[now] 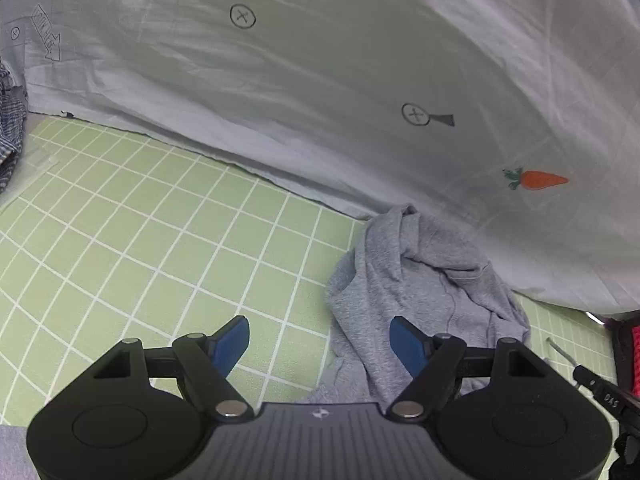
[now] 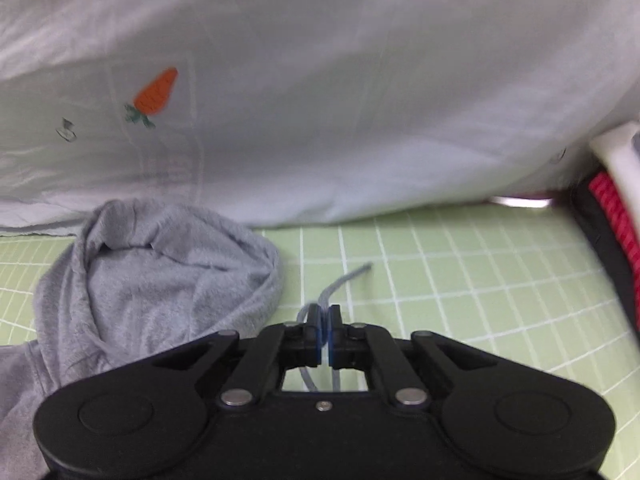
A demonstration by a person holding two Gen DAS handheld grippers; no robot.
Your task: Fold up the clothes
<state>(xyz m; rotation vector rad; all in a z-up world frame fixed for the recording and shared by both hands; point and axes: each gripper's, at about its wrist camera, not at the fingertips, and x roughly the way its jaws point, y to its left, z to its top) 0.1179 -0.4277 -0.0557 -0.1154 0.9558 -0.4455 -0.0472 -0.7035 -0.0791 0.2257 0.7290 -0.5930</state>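
Over on the far left of the left wrist view there's a bit of blue striped fabric [image 1: 9, 128] peeking in at the edge. Next to it, the green grid mat [image 1: 132, 216] covers the surface, with a big white sheet [image 1: 320, 80] bunched up behind it, printed with circled X marks and a little orange carrot [image 1: 540, 180].

The left gripper [image 1: 319, 344] hovers low over the mat with its jaws spread wide, blue pads [image 1: 230, 344] apart, nothing between them. The grey hoodie [image 1: 420, 280] sits crumpled just right of centre, its hood end up against the sheet, and the gripper's right finger is over its edge.

In the right wrist view the same hoodie is a heap on the left side. The right gripper [image 2: 325, 332] has its jaws pinched tight on the grey drawstring [image 2: 344, 280], which trails forward across the mat. At the far right edge there's something red and black [image 2: 612, 216], too blurry to identify.
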